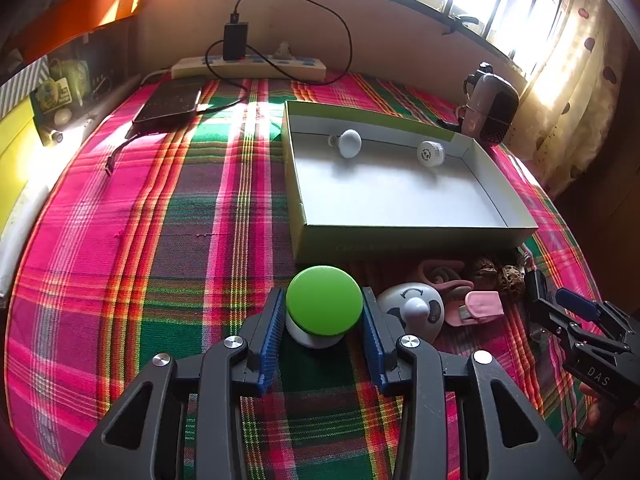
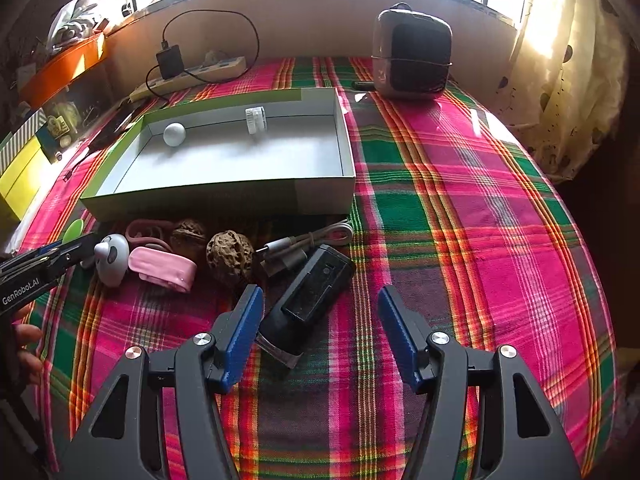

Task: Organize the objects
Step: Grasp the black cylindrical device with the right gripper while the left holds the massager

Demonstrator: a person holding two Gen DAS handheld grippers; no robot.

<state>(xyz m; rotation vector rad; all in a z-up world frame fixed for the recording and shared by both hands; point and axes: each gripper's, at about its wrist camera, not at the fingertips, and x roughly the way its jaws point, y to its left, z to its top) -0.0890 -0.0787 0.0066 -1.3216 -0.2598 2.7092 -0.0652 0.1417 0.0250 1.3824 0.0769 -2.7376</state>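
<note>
Left gripper [image 1: 324,334] is clamping the green cap [image 1: 324,305] near the box's [image 1: 400,236] front wall; right gripper [image 2: 320,332] is hanging open beside the black device [image 2: 310,300]. Two white pieces are sitting boxed; I'm judging most clutter is waiting outside.

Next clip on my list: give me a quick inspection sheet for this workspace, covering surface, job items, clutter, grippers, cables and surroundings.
Surface: plaid cloth, flat.
Job's things: open box holds two white round items; in front of it lie a green-topped knob, panda toy, pink clip, two walnuts, black device.
Clutter: speaker, tablet.
Grippers: left hand-held gripper straddles the knob, contact unclear; right hand-held gripper open, device near its left pad.
Cables: coiled white cable; power strip with black charger lead.
Surroundings: windows, curtain, orange tray.
</note>
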